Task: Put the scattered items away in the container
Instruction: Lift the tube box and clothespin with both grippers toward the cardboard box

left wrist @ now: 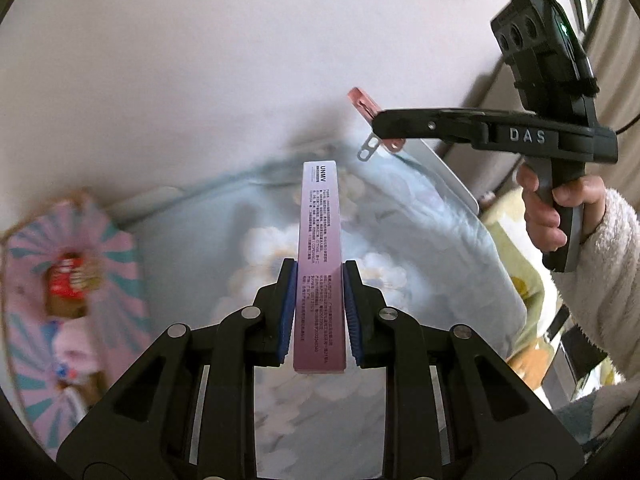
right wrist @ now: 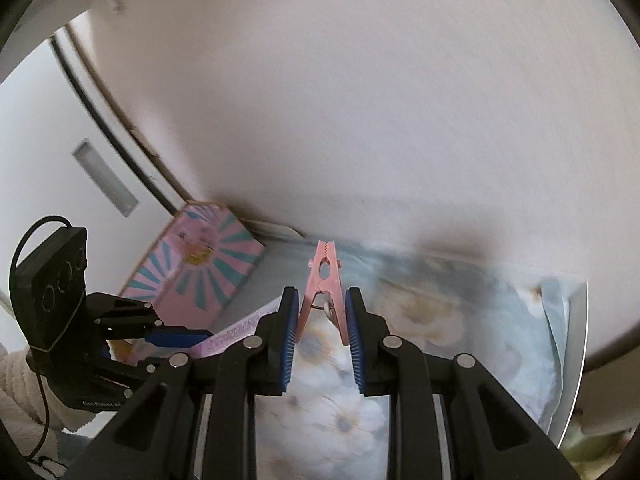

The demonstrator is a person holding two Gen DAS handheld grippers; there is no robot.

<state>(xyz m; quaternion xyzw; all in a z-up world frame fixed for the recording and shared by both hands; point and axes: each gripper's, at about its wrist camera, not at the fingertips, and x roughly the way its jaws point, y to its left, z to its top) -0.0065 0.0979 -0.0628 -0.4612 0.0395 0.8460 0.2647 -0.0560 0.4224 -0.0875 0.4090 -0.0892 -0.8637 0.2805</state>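
Taking the floral cloth (left wrist: 420, 220) as the landmark, the pink-and-teal striped container (left wrist: 36, 248) sits at the cloth's left edge, against the pale wall (left wrist: 200, 60); inside it lie a red packet (left wrist: 66, 280) and something soft and pink (left wrist: 76, 352), both blurred; in the right wrist view the same container (right wrist: 208, 264) stands at the cloth's far left corner, beside a white door (right wrist: 52, 148). Above the middle of the cloth, the left gripper (left wrist: 320, 308) is clamped on a long pink box (left wrist: 320, 248) printed with small text, its blue pads (left wrist: 290, 312) pressed to both long sides, the box pointing away toward the wall; from the right wrist view the left gripper (right wrist: 176, 338) hovers over the cloth's left part with the box (right wrist: 240, 328) sticking out of it. Over the right part of the cloth, the right gripper (left wrist: 380, 126), held in the right hand (left wrist: 556, 208), pinches a pink clothespin (left wrist: 366, 106); in its own view the right gripper (right wrist: 322, 336) squeezes the clothespin (right wrist: 326, 288) at its handle end, toothed tip up toward the wall, metal spring visible between the legs; the clothespin hangs clear above the cloth (right wrist: 460, 320); a sleeve of white fleece (left wrist: 600, 280) covers the wrist at the far right.
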